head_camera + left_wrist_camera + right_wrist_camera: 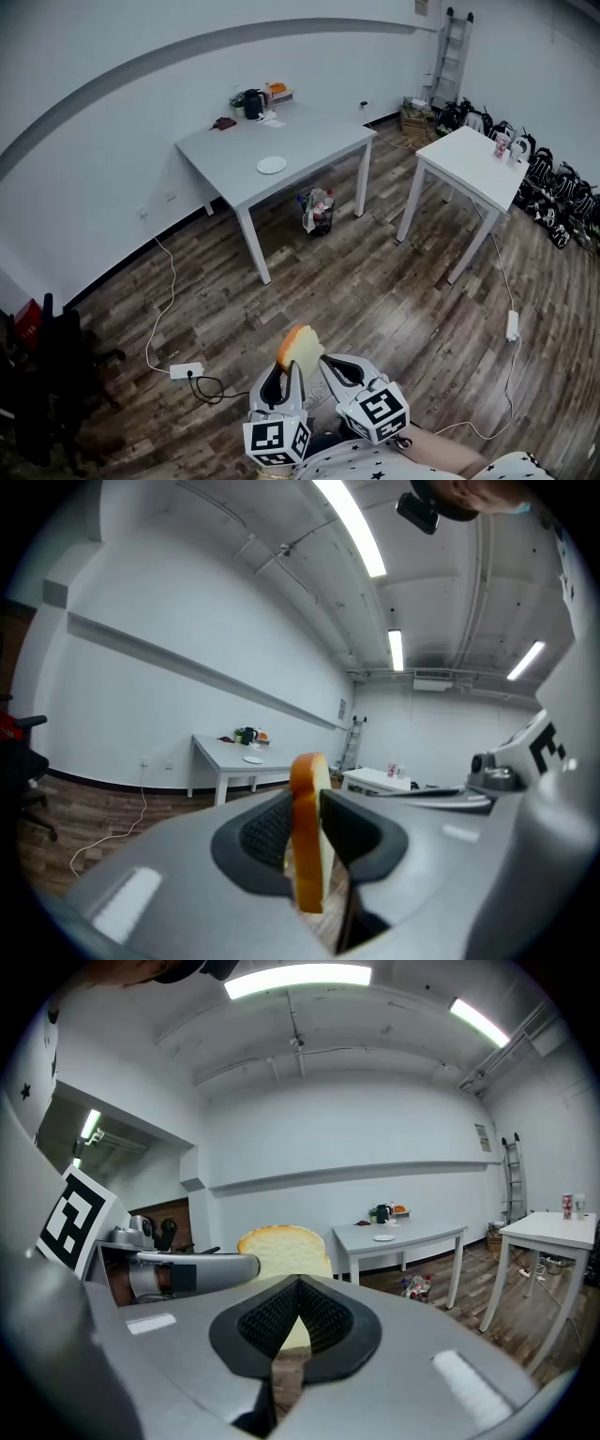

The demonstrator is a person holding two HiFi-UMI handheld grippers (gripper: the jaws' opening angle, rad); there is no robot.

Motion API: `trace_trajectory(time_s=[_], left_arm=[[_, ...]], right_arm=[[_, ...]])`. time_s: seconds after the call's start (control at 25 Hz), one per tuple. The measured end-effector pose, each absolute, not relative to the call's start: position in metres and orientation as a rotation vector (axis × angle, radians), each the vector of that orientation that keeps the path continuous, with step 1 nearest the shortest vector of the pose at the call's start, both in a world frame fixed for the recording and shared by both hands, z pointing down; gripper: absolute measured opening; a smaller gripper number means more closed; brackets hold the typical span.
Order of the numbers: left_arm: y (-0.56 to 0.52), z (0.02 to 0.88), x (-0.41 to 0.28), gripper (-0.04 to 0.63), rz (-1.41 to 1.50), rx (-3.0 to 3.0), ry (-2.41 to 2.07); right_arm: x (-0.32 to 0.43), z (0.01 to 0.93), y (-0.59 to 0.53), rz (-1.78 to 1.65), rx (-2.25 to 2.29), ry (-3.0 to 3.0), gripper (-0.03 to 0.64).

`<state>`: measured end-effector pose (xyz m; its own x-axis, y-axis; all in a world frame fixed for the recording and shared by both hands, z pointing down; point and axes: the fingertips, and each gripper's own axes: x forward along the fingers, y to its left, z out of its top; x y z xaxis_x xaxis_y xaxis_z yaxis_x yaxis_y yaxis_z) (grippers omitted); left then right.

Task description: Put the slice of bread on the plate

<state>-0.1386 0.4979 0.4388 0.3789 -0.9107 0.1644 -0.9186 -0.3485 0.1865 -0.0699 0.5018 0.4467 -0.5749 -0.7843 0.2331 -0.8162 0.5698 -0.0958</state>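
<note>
In the head view, your two grippers sit low in the frame, close together above the wooden floor [394, 281]. Your left gripper [289, 373] has the slice of bread [298, 349] standing upright between its jaws, crust edge uppermost. Your right gripper [330, 364] is just beside it, its tips near the bread's right face. The plate [272, 165] lies well apart from both, on the grey table [309, 141] by the far wall. A white table [473, 155] stands to the right of that one.

In the left gripper view, your left gripper [305, 803] is clamped on the slice of bread [307, 832]. You see the slice edge-on and upright, with both pads pressed against its faces and its top rising above the jaws. The plate [253, 759] shows small on the grey table [230, 754] in the distance.

In the right gripper view, your right gripper [298, 1283] has its jaws together with the tips meeting, and it holds nothing. The slice of bread [281, 1252] stands just beyond those tips, face-on. Your left gripper [239, 1267] reaches in from the left to hold it. The plate [383, 1237] rests on the grey table [412, 1232] further back.
</note>
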Motion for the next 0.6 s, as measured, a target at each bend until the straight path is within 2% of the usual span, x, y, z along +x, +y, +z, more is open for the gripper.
trace_trajectory(time_s=[0.28,0.6], left_arm=[[0.453,0.447,-0.136,0.095,0.051,2.376,-1.61],[0.357,0.445,-0.121,0.095,0.014,2.33,-1.663]], right_arm=[[-0.064,0.457,0.461,0.326,1.354,-2.618,-0.002],[-0.045,0.449,0.358,0.272,1.293,-2.662,-0.002]])
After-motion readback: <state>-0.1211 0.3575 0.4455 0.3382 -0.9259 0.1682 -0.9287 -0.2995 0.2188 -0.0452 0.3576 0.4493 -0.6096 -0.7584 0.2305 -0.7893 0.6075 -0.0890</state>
